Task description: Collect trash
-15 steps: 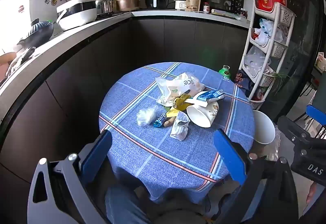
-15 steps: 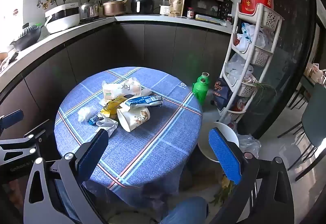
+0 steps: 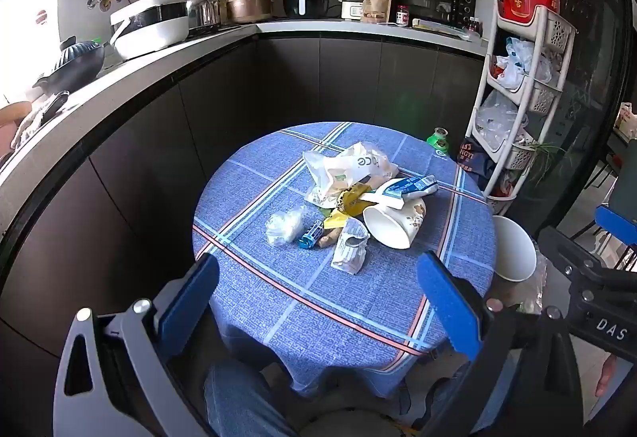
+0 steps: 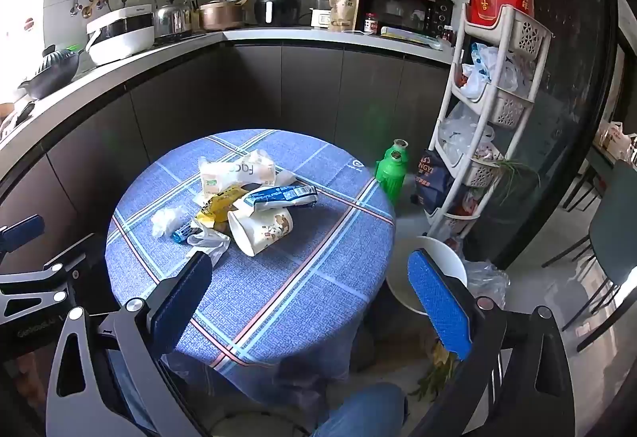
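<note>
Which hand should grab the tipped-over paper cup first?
Probably the right gripper. It is open and empty, and the paper cup lies on its side of the trash pile, next to the white bin beside the table.

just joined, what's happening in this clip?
A seated person holds a gripper in each hand over a round table with a blue cloth. Left gripper and right gripper both hover short of the trash pile, jaws wide open and empty. The pile, a tipped paper cup, bags and wrappers, lies untouched mid-table. A white bin stands on the floor beside the table. Nothing is collected yet.
</note>
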A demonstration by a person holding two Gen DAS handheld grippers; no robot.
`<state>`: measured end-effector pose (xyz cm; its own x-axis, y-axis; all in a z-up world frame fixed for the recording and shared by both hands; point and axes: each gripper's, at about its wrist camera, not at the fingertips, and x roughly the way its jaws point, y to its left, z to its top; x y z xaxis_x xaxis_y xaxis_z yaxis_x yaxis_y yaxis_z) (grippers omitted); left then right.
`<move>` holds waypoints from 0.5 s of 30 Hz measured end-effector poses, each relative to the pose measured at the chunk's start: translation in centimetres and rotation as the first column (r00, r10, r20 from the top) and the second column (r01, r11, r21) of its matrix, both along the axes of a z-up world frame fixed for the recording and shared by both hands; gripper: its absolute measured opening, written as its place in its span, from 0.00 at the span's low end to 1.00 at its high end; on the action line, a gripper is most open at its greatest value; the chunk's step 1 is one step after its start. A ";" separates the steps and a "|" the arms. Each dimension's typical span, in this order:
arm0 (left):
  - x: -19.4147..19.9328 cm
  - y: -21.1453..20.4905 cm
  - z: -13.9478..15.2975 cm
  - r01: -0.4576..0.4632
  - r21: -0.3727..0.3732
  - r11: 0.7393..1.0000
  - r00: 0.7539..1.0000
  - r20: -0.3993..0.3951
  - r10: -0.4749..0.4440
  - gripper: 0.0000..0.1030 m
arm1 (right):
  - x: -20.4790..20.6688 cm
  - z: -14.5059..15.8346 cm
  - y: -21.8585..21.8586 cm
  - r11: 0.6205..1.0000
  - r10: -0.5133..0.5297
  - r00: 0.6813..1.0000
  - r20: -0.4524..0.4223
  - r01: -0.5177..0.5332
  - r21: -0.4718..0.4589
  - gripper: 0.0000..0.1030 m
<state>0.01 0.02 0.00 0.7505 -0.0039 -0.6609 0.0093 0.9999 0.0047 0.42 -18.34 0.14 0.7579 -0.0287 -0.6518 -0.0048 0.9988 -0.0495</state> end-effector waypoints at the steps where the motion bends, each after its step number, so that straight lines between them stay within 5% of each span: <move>1: 0.0 0.0 0.0 0.000 0.000 1.000 1.000 0.000 0.000 0.97 | 0.0 0.0 0.0 1.000 0.000 1.000 0.000 0.000 0.000 0.92; 15: 0.0 0.0 0.0 0.000 0.000 1.000 1.000 0.001 0.000 0.97 | 0.0 -0.3 0.1 1.000 0.003 1.000 -0.008 -0.003 -0.004 0.92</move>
<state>0.00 0.02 0.00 0.7509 -0.0045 -0.6603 0.0097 0.9999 0.0042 0.43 -18.26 -0.13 0.7530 -0.0292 -0.6573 -0.0079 0.9985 -0.0535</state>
